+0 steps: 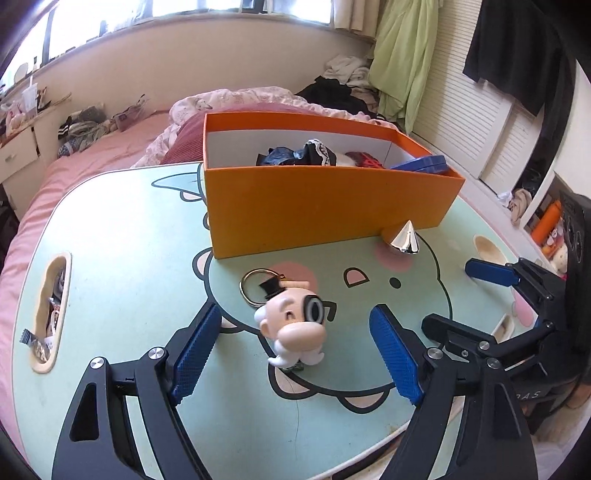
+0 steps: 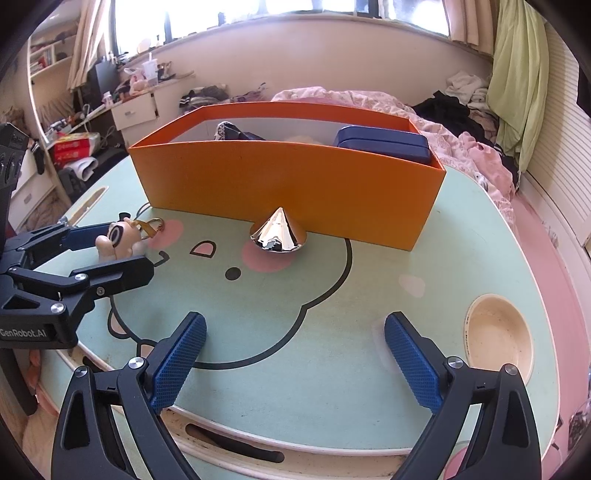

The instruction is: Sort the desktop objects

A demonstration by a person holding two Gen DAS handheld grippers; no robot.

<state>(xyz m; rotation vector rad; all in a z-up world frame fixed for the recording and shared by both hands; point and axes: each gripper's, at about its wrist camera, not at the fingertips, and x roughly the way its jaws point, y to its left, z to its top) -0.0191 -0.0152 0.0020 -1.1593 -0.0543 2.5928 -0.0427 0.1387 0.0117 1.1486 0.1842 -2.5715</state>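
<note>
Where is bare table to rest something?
Bare: left of the orange box, toward the slot; also between the silver cone and right gripper. Crowded: keychain figure inside the open left gripper.

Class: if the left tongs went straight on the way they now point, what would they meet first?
Probably the moustached keychain figure, standing between the open left tongs; the orange box lies farther on.

Bright daylight, blown-out windows (image 2: 258, 14), strong fisheye edge warping.
</note>
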